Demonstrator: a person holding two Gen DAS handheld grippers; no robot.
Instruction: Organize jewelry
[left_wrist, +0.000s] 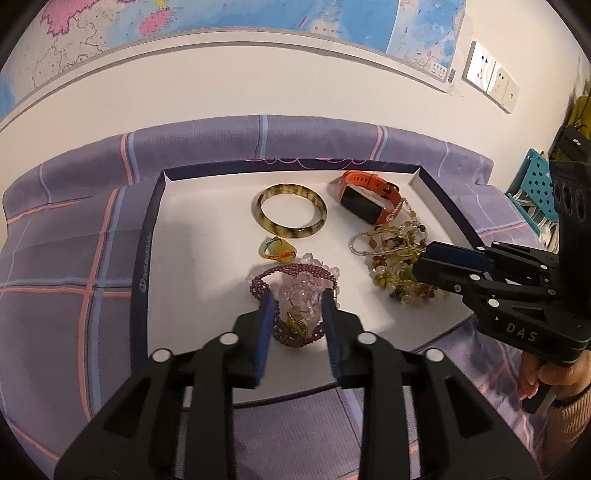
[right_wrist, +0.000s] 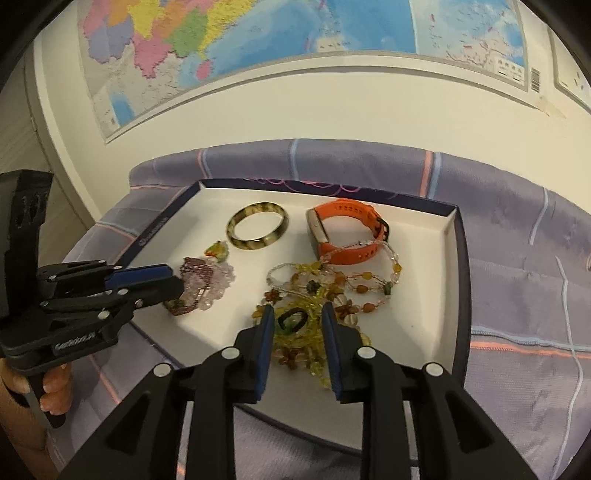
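Two tools: left tool (left_wrist: 297, 306) spread around pink-purple bead bracelets (left_wrist: 295, 291); right tool (right_wrist: 297, 321) spread over amber bead tangle (right_wrist: 314, 295).
Advice: close low on one strand, lift slowly inside tray (left_wrist: 147, 236).

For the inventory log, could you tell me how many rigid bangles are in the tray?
1: the mottled bangle lies flat toward the tray's far side, left of the orange watch.

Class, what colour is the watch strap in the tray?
Orange; the watch strap shows best in the right wrist view.
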